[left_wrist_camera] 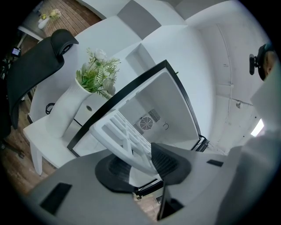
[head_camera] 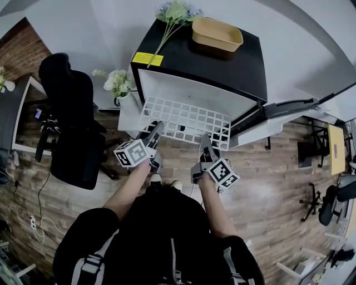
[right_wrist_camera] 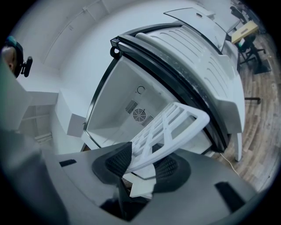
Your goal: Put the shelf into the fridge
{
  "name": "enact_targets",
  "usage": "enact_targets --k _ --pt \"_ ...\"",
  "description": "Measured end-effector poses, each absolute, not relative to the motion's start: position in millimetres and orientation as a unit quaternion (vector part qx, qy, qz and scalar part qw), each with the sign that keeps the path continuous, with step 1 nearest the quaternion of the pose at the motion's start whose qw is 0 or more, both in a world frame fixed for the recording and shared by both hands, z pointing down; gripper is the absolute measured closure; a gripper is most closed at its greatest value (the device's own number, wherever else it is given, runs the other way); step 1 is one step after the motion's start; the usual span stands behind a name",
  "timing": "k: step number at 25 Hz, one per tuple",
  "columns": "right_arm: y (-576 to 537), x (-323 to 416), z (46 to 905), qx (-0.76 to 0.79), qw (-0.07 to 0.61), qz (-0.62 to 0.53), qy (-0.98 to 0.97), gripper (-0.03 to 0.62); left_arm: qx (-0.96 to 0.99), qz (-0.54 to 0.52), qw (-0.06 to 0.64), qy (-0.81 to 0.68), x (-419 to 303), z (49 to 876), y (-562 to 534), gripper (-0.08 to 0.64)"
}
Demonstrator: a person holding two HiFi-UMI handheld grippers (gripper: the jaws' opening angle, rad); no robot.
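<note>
The left gripper (head_camera: 155,129) and right gripper (head_camera: 207,141) each clamp the near edge of the shelf (head_camera: 186,119), held at the open fridge (head_camera: 178,58) mouth; sliding it fully in seems left.

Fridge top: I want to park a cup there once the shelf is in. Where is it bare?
Bare: the front strip of the fridge top, from the yellow label across to the right edge, in front of the tray. Crowded: the back, with the flowers and the tray. The shelf sticks out just below the front edge.
</note>
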State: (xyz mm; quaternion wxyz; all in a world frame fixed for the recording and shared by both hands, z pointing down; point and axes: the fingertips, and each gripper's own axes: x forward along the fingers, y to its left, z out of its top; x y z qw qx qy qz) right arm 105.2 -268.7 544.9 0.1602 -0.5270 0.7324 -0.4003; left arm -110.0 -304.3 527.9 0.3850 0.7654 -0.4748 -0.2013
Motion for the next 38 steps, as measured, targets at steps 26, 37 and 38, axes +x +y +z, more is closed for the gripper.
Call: enact_targets --k 26,37,38 --pt "-317.8 109.8 533.2 -0.542 0.169 -0.387 0.726 0.448 0.765 -0.202 0.381 -0.479 -105.7 527.2 -351.1 0.413" --pt "-337.9 112.1 534.1 -0.546 0.171 -0.385 0.724 0.449 0.763 -0.207 0.378 -0.481 -103.8 527.3 -370.7 0.414" --pt "-339.0 112.4 534.3 -0.546 0.171 -0.385 0.724 0.449 0.763 -0.207 0.378 -0.482 -103.8 527.6 -371.9 0.413"
